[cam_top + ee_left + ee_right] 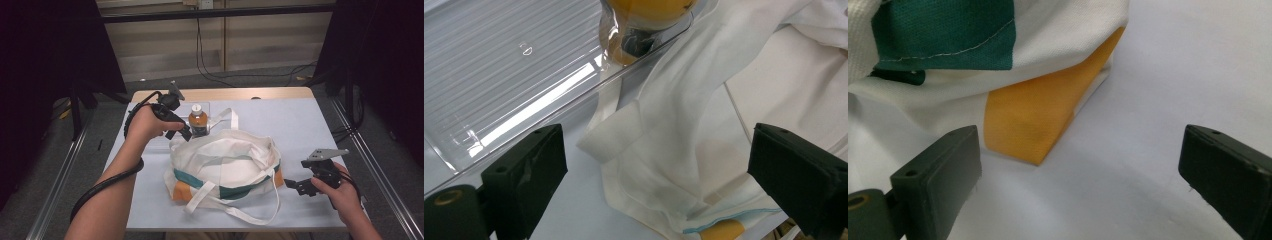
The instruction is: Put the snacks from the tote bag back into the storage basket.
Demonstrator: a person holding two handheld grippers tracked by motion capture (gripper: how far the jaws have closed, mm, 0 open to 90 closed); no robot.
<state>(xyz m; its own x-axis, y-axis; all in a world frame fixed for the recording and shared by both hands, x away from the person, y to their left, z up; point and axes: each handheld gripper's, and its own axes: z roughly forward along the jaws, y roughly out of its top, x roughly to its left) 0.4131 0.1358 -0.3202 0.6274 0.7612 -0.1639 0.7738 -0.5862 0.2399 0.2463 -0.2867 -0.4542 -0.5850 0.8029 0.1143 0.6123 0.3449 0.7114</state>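
Left gripper (183, 134): jaws spread wide, holding nothing. In the left gripper view the two black pads frame the near-left rim of the tote bag (684, 125), with a folded end of a white strap (616, 132) lying between them on the table. The gripper sits at the bag's back-left edge, just beside the clear plastic tray (509, 75).

Right gripper (294, 185): jaws likewise spread, empty. It hovers just off the bag's right-hand corner. In the right gripper view the orange corner panel (1033, 120) lies ahead and toward the left jaw, with a green band (948, 35) above it; the right jaw stands over bare table cover (1173, 75).

Tote bag (225, 167): white canvas with green and orange panels, lying at the centre of the table, mouth open and facing up. Its long axis runs left to right across the table, so each gripper stands at one end of it. Two straps trail loose, one toward the far edge, one looping toward the person.

Bottle (198, 120): orange drink, white cap, upright in the tray just behind the bag's back rim. The left gripper is much the nearer to it; the bottle lies to that gripper's right and slightly beyond.

Judgement: the work appears to be loading the bottle into the bag. The governing relation is bottle directly behind the open mouth, a short path forward over the rim.
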